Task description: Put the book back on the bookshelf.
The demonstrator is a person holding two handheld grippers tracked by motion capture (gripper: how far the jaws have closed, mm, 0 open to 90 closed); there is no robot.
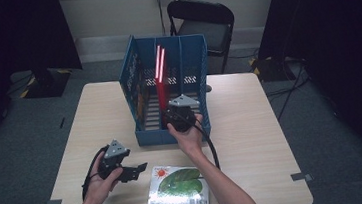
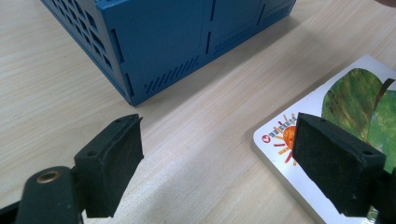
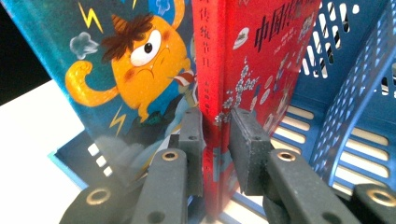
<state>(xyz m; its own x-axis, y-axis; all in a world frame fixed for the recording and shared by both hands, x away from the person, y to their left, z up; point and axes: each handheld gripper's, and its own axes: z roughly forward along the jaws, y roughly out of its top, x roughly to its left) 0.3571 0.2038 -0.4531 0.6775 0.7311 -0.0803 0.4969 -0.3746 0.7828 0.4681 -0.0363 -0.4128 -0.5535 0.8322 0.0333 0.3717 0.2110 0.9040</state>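
In the blue rack [image 1: 199, 125], my right gripper [image 3: 217, 135] pinched the red book [image 3: 261, 51] by its spine to stand it upright, while my left gripper [image 2: 219, 163] waited wide open beside the picture book [image 2: 355, 93] on the table [image 2: 56, 70].

red book [image 3: 261, 51] | blue perforated rack [image 1: 193, 63] | green-leaf white book [image 1: 178, 186] | orange-monster teal book [image 3: 126, 60]

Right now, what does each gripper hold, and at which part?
The right gripper clamps the red book at its spine, low down. The left gripper is open and holds nothing.
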